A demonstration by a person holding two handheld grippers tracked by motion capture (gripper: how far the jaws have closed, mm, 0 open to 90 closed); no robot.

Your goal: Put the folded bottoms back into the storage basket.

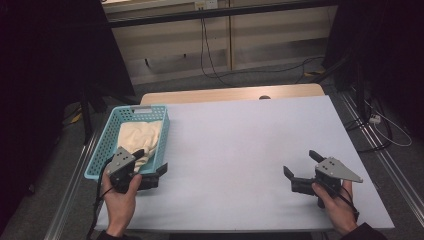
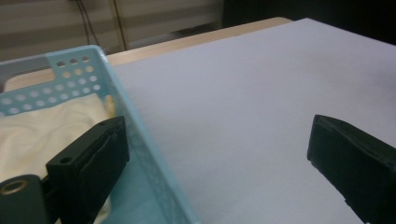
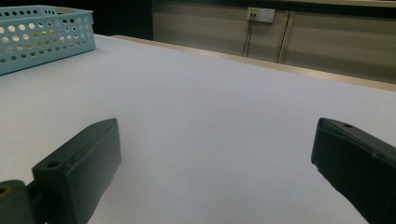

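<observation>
1. Nearest the camera in the high view, the left hand (image 1: 119, 199) and the right hand (image 1: 336, 200) are seen entering from the table's near edge, each wrapped around a gripper handle.
2. The left gripper (image 1: 150, 167) is held wide apart and grips nothing; in the left gripper view one jaw hangs inside the blue basket (image 2: 140, 140), just over the cream cloth (image 2: 42, 130), while the other is out over the table (image 2: 243, 102), so the basket's right wall is straddled.
3. The cloth is found bunched inside the basket at the table's left side, toward its far half.
4. The right gripper (image 1: 302, 165) is likewise spread wide and empty, held low over bare table near the right front, well apart from the basket.
5. A closure from this pose would probably pinch the perforated plastic wall rather than the cloth, and the light basket could be dragged or tipped.
6. If the cloth were caught only by a thin fold, it could slip free or snag on the rim when lifted.
7. The left forearm is angled inward toward the basket; the right wrist is turned so its jaws point leftward across the table.
</observation>
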